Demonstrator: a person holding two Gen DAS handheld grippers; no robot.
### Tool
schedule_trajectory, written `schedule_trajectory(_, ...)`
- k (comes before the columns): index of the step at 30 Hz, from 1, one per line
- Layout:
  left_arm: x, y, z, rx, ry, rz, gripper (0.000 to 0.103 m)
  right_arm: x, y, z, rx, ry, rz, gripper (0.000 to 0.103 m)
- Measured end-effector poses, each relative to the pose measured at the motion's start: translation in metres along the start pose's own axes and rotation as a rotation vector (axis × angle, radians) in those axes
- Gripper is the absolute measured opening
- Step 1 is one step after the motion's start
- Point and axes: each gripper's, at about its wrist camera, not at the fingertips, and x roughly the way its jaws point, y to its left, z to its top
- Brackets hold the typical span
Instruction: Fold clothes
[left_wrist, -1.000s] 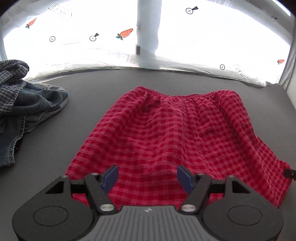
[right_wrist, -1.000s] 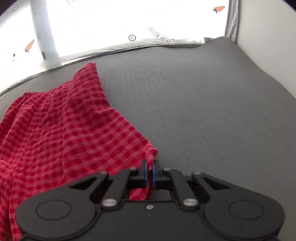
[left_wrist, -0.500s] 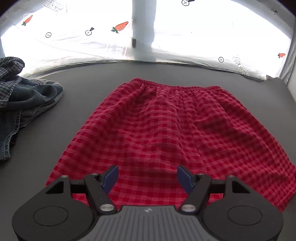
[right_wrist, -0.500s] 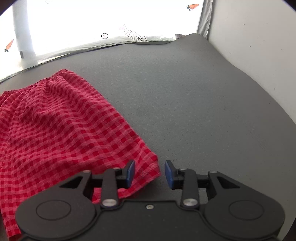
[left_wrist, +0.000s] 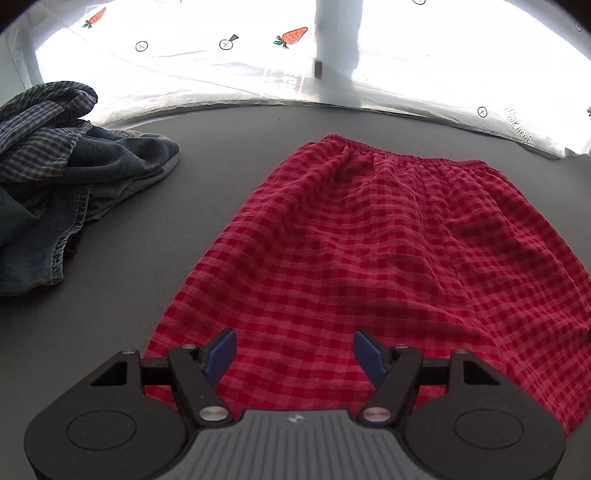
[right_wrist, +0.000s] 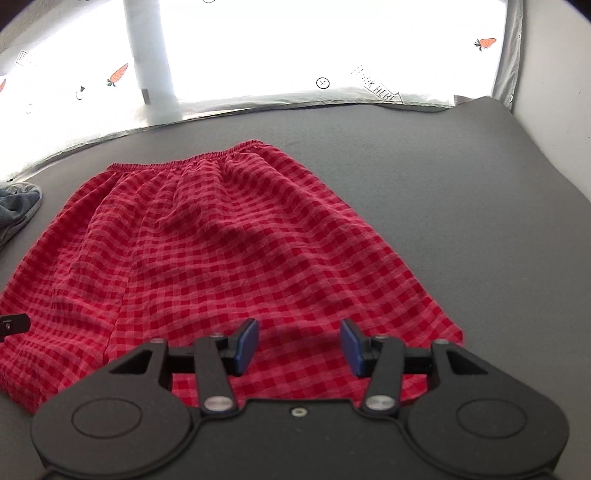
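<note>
A red checked skirt (left_wrist: 373, 251) lies spread flat on the grey surface (left_wrist: 155, 258), its elastic waistband at the far end and its hem near me. It also shows in the right wrist view (right_wrist: 229, 251). My left gripper (left_wrist: 295, 356) is open and empty, hovering over the hem near the skirt's left corner. My right gripper (right_wrist: 299, 345) is open and empty, over the hem near the skirt's right corner. A tip of the left gripper (right_wrist: 14, 324) shows at the left edge of the right wrist view.
A heap of blue denim and plaid clothes (left_wrist: 62, 173) lies at the far left of the grey surface. A white curtain with carrot prints (left_wrist: 258, 62) hangs along the far edge. A pale wall (right_wrist: 554, 92) borders the surface on the right.
My right gripper let go of the skirt's right hem corner, opened wide and moved left over the hem. The skirt now lies flat. My left gripper shifted left, staying open.
</note>
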Motion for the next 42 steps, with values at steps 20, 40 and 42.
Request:
schedule_trajectory(20,0.028,0.107,-0.027,-0.083,0.108,-0.179,0.0,-0.011,0.131,-0.075,0.264,0.085,0.195,0.031)
schedule_trajectory(40,0.017,0.114,-0.017,0.097,0.262,-0.093,0.007,-0.023,0.128,-0.079,0.346,0.222,0.033,0.018)
schedule_trajectory(42,0.019,0.12,-0.023,0.091,0.278,-0.08,0.009,-0.027,0.127,-0.083,0.346,0.224,0.023,0.019)
